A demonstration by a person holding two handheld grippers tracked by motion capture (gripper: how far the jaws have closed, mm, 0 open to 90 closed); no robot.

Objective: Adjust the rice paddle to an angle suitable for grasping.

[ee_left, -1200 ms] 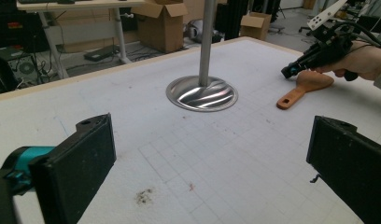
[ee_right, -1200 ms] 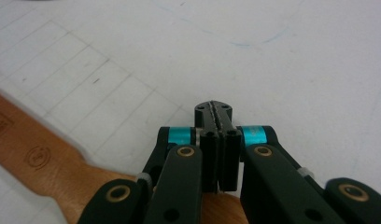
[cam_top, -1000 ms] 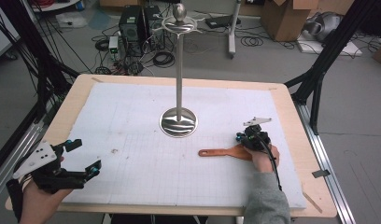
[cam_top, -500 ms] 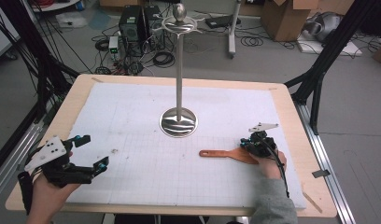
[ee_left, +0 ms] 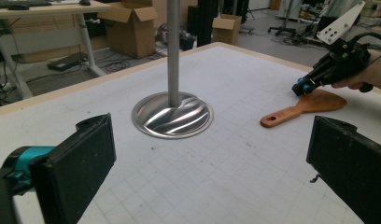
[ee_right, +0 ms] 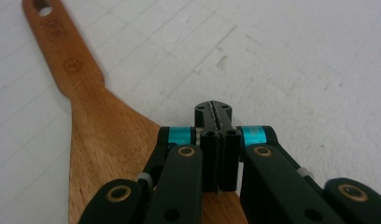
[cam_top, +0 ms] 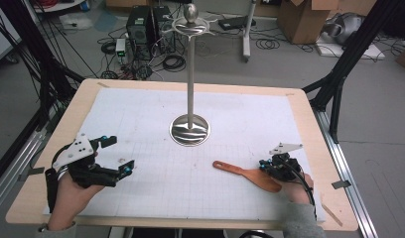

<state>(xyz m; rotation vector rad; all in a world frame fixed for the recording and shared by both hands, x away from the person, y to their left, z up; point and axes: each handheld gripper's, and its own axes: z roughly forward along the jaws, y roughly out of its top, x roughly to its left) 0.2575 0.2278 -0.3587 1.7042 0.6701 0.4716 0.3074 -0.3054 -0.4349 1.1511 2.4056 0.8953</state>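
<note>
Wooden spatula, flat on the table near its front right corner, blade under the right gripper, whose jaws are pressed together above it and grip nothing; left gripper spread wide near the front left corner; metal stand at centre, well apart.

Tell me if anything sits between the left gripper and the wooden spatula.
Nothing visible does. Only bare gridded mat lies between the open left gripper and the wooden spatula; the metal stand is off that line, and the shut right gripper is at the blade.
</note>
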